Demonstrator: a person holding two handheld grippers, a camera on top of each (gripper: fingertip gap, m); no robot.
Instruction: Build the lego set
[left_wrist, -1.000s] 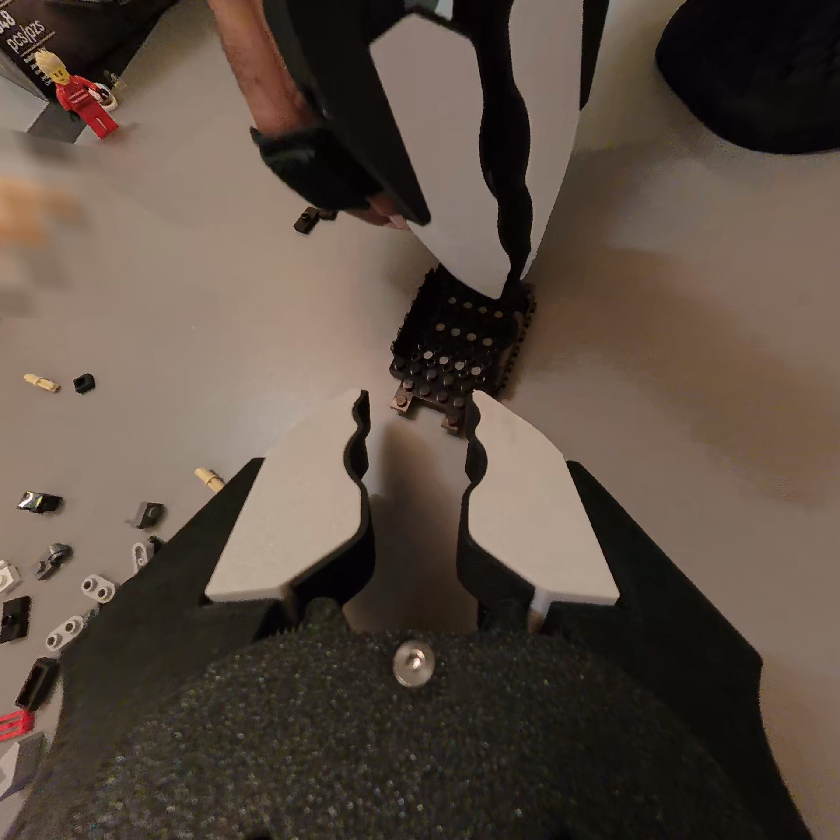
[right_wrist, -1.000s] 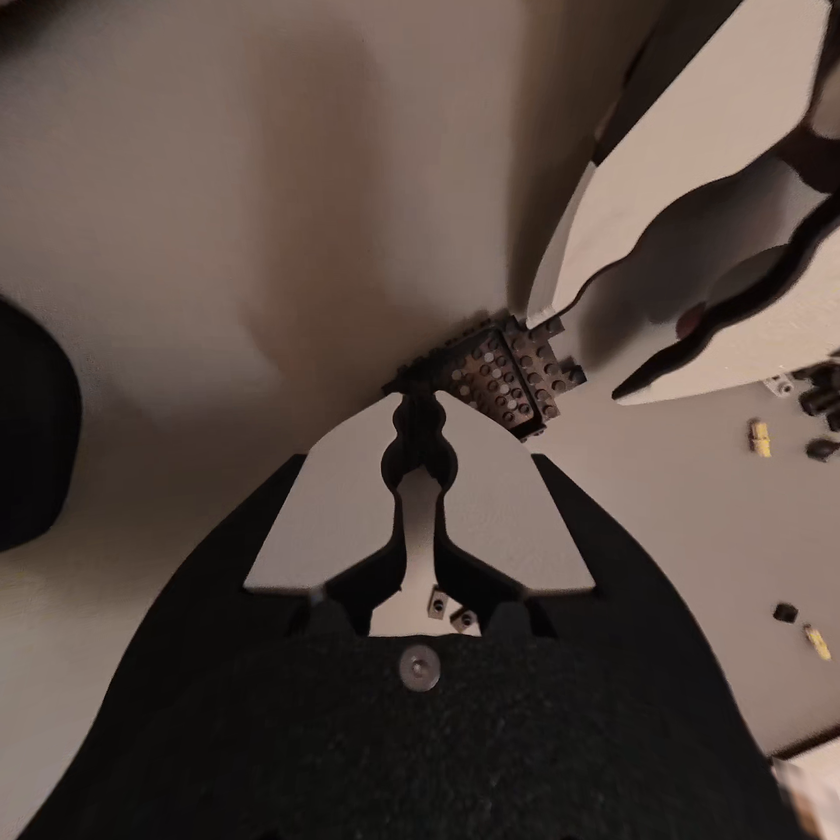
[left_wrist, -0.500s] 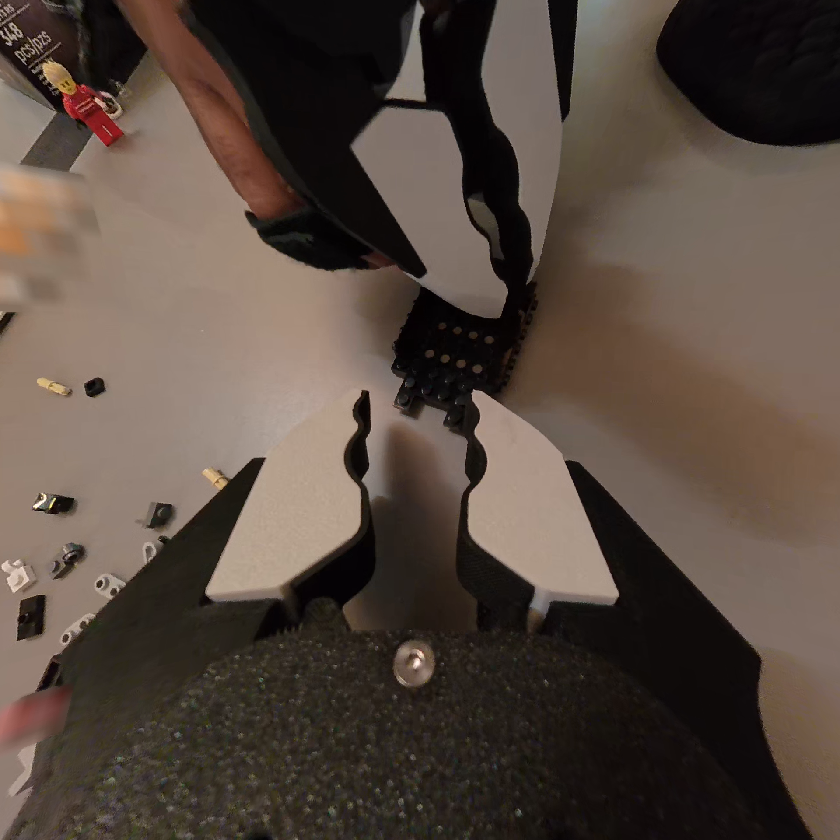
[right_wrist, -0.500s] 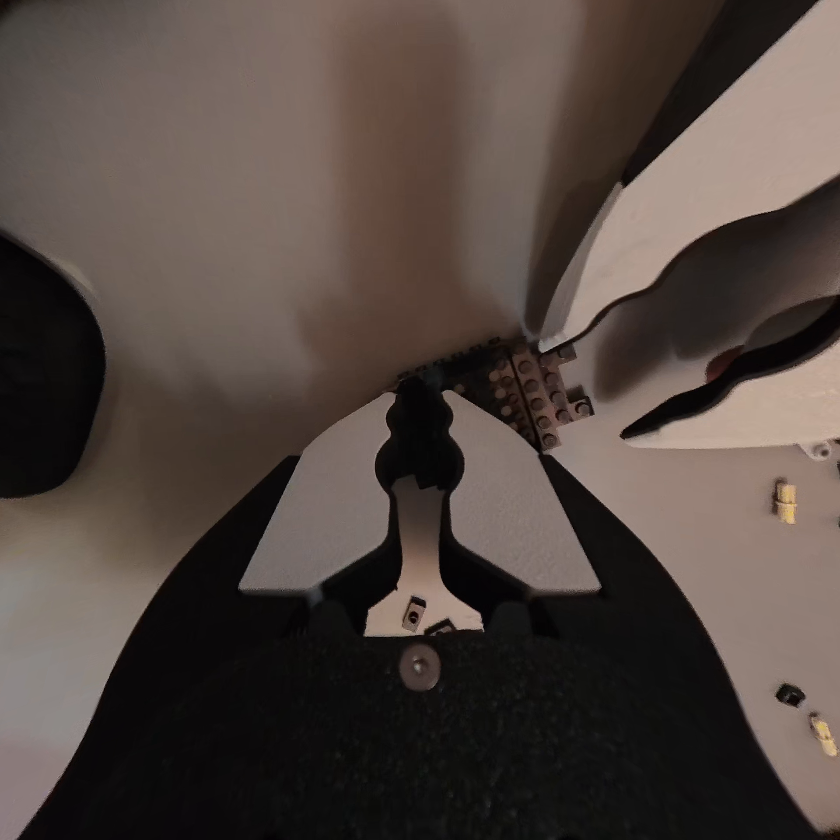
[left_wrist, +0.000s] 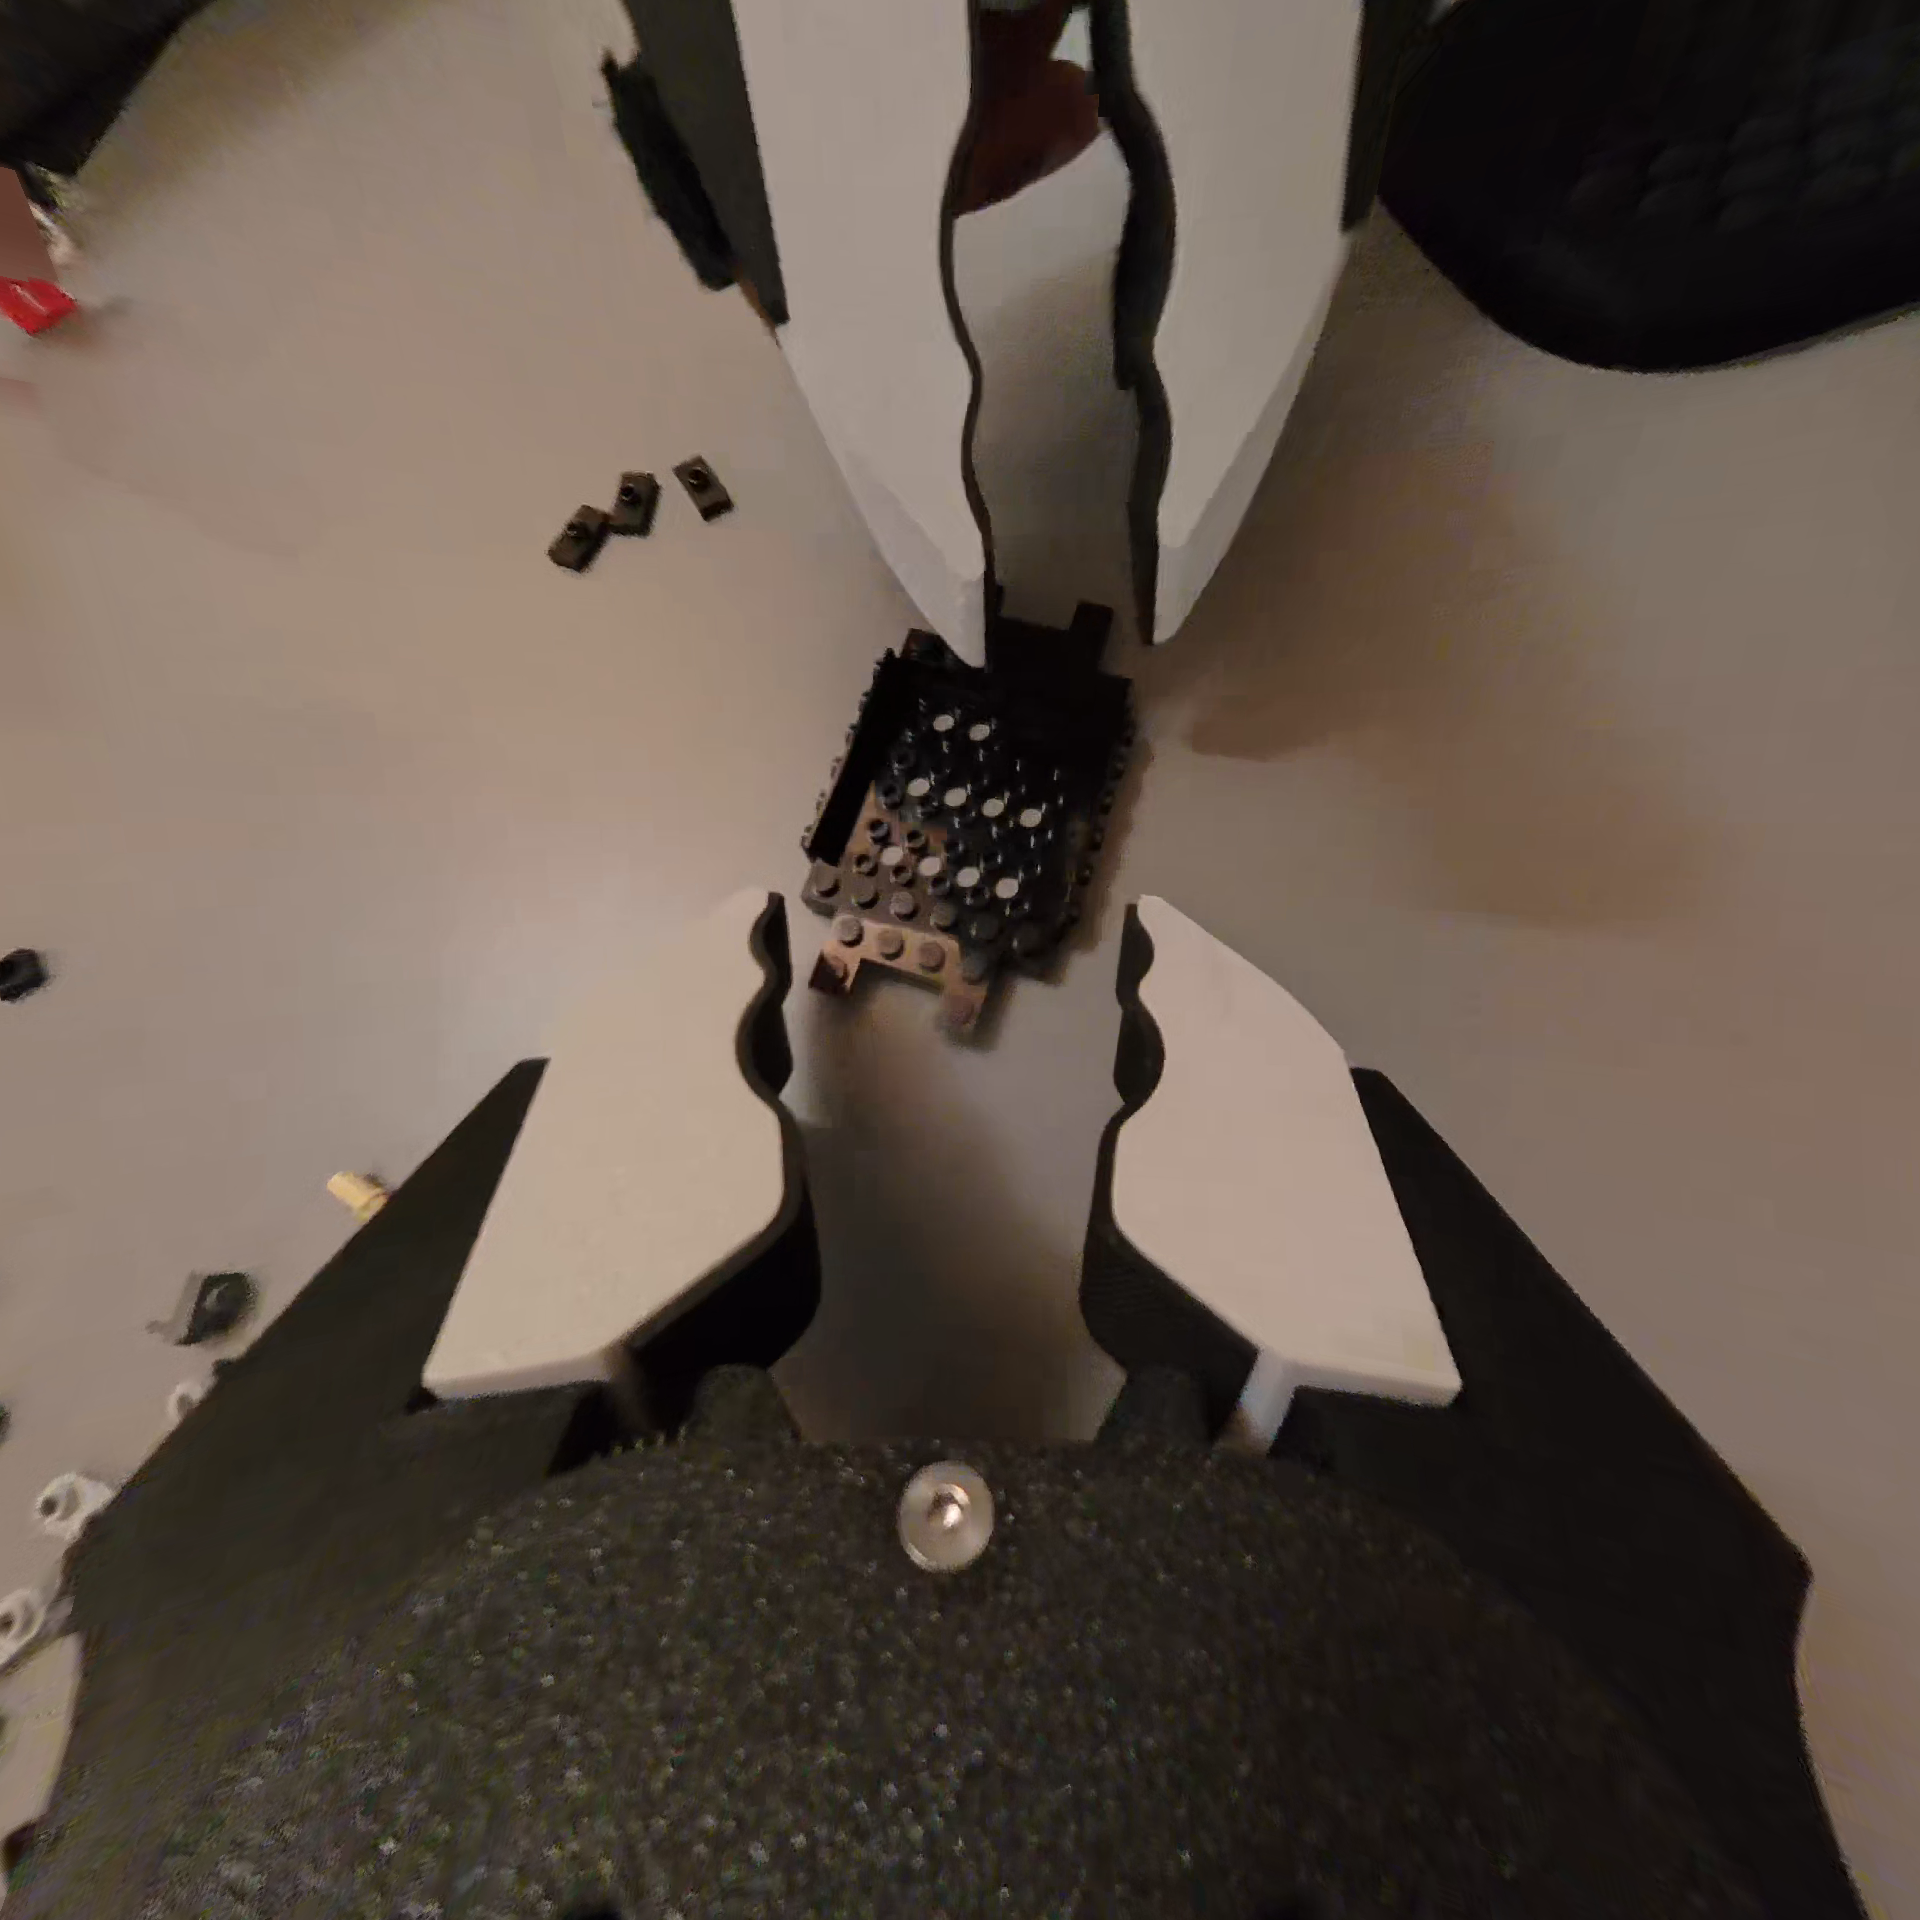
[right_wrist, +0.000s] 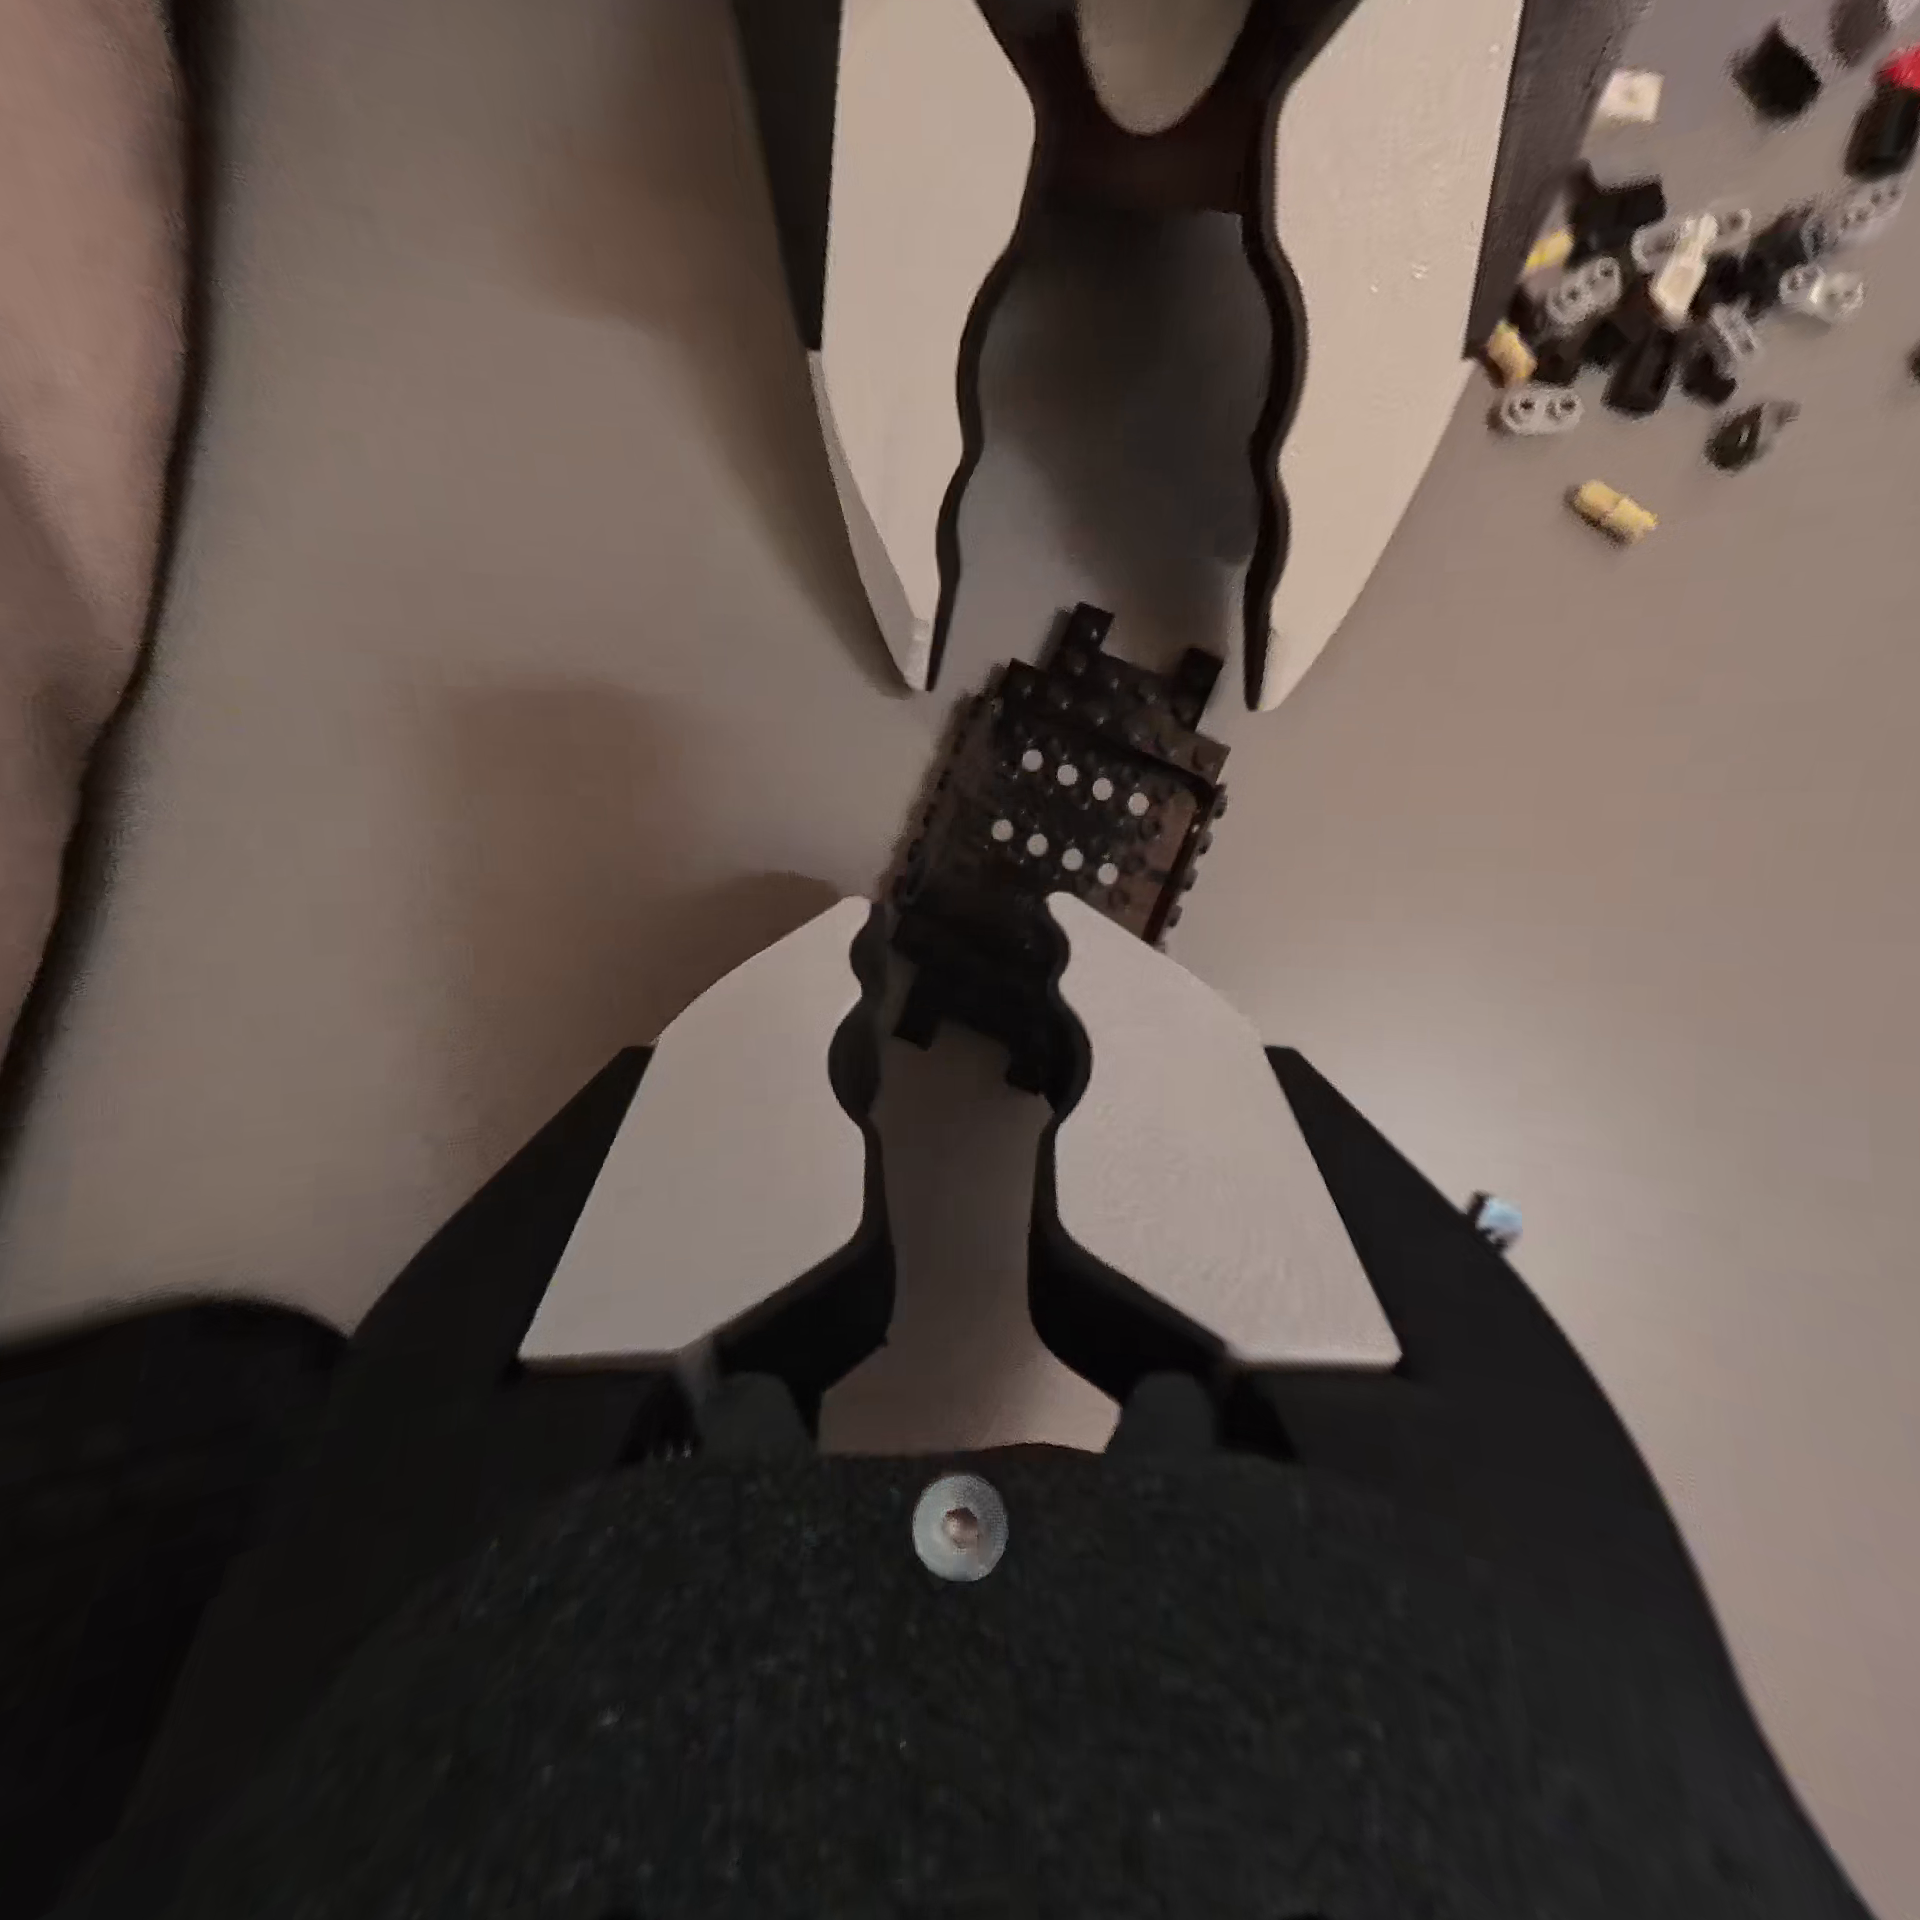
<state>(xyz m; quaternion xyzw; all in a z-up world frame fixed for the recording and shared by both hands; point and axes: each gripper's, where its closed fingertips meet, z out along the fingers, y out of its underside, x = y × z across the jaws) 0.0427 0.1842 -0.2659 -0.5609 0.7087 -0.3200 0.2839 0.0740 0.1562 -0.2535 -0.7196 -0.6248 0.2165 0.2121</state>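
Only right wrist view shows loose-parts pile (right_wrist: 1683, 281) | both grippers spread — left gripper (left_wrist: 951, 914), right gripper (right_wrist: 961, 909) flank black assembly (left_wrist: 971, 821)

The right gripper (right_wrist: 961, 914), pinched tight a second ago, has parted its jaws around the black lego base's (left_wrist: 966, 821) 6 o'clock end; the left gripper's (left_wrist: 951, 914) jaws spread wider.

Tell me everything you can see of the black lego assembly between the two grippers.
The black lego assembly is a studded plastic plate with low side walls, round through-holes showing pale and forked brackets at both ends. It lies flat on the pale table. The right hand-held gripper, open, straddles one end; whether it touches is unclear. The open left hand-held gripper sits just short of the other.
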